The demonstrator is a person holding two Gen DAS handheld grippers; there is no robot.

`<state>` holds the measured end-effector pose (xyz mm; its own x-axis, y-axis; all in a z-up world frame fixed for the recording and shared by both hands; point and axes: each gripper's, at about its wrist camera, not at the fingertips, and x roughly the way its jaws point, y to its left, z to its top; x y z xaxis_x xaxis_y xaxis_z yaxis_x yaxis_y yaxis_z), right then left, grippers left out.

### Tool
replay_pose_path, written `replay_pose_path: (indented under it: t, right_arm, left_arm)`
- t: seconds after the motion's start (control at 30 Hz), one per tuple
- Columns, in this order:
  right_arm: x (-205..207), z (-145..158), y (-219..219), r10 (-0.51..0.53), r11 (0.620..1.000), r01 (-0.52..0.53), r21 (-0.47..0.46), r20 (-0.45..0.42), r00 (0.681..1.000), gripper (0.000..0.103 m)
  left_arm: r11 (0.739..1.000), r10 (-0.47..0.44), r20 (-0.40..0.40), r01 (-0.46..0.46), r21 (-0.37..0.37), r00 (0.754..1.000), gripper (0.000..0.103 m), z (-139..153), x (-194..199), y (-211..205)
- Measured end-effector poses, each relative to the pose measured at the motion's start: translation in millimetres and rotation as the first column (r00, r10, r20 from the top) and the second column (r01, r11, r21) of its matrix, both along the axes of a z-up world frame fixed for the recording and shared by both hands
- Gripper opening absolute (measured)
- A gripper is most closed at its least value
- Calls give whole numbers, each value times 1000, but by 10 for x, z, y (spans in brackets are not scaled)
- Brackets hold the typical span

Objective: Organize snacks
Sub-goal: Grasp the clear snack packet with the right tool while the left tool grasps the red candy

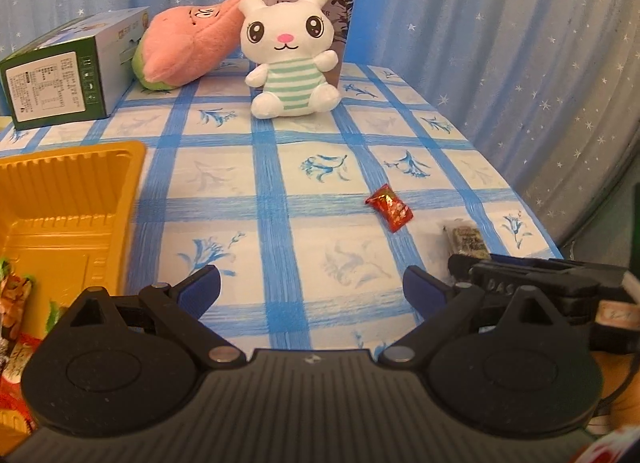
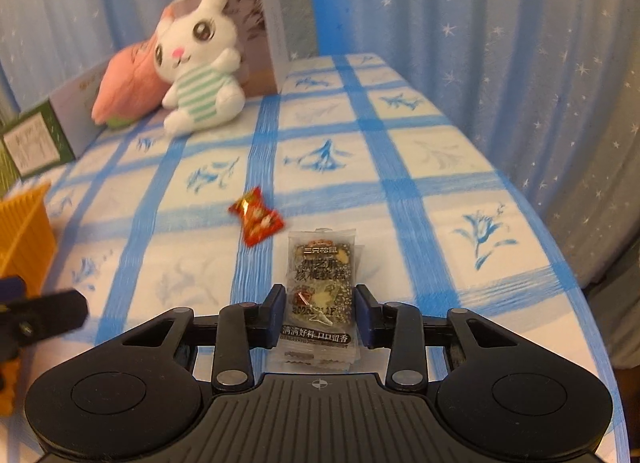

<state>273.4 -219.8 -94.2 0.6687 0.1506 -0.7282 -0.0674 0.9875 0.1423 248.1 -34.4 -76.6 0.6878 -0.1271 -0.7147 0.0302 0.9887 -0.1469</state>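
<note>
Toys and boxes on the checked cloth
Beyond the jaws: rabbit [image 1: 289, 59], pink plush [image 1: 188, 49], green box [image 1: 68, 71], grey box [image 1: 340, 23], cloth [image 1: 328, 167].

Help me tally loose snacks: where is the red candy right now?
The red candy lies on the checked tablecloth, just up-left of the dark snack packet between the right gripper fingers, with the yellow tray away to its left.

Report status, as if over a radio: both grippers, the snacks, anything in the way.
Left gripper open, empty. Right gripper straddling dark snack packet, grip unconfirmed. Red candy loose on table. Nothing blocking.
</note>
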Motion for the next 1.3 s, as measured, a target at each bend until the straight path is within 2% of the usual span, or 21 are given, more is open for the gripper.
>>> replay_pose_path:
  t: [0.17,0.33,0.5,0.63,0.77,0.8,0.93,1.1,1.17,1.2,1.3]
  right_arm:
    - [62,72,-225,-33,998,32,61,23,999,37]
    - [95,57,-314,-27,998,25,63,30,999,37]
    - [97,106,-393,-35,997,31,65,67,997,37]
    - [101,129,-460,-64,995,58,79,73,995,37]
    - [115,139,-493,-79,993,72,88,75,994,37]
    - [116,144,-507,-87,992,80,94,76,993,37]
    - [130,139,-532,-106,990,98,103,70,992,37]
    - [135,128,-542,-111,989,105,100,64,992,37]
    - [143,126,-533,-111,989,104,103,61,992,37]
    - [145,128,-531,-110,989,104,103,62,992,37]
    - [144,138,-519,-108,990,101,101,67,992,37]
  left_arm:
    - [1000,4,-12,-4,-17,1000,90,-88,208,-101]
    - [999,-16,4,16,-49,1000,80,-162,427,-285]
    - [995,-25,35,28,-96,999,78,-231,642,-454]
    - [991,-25,26,29,-132,999,67,-365,816,-548]
    - [990,-3,15,5,-142,1000,63,-509,926,-609]
    - [989,3,18,0,-148,1000,59,-537,942,-614]
    - [991,6,20,-3,-135,1000,41,-620,998,-660]
    - [994,7,37,-3,-110,999,37,-626,1039,-696]
    - [996,-9,37,13,-92,999,29,-626,1049,-711]
    - [996,-18,37,21,-82,999,21,-627,1043,-715]
    - [999,-21,35,23,-48,999,20,-612,956,-709]
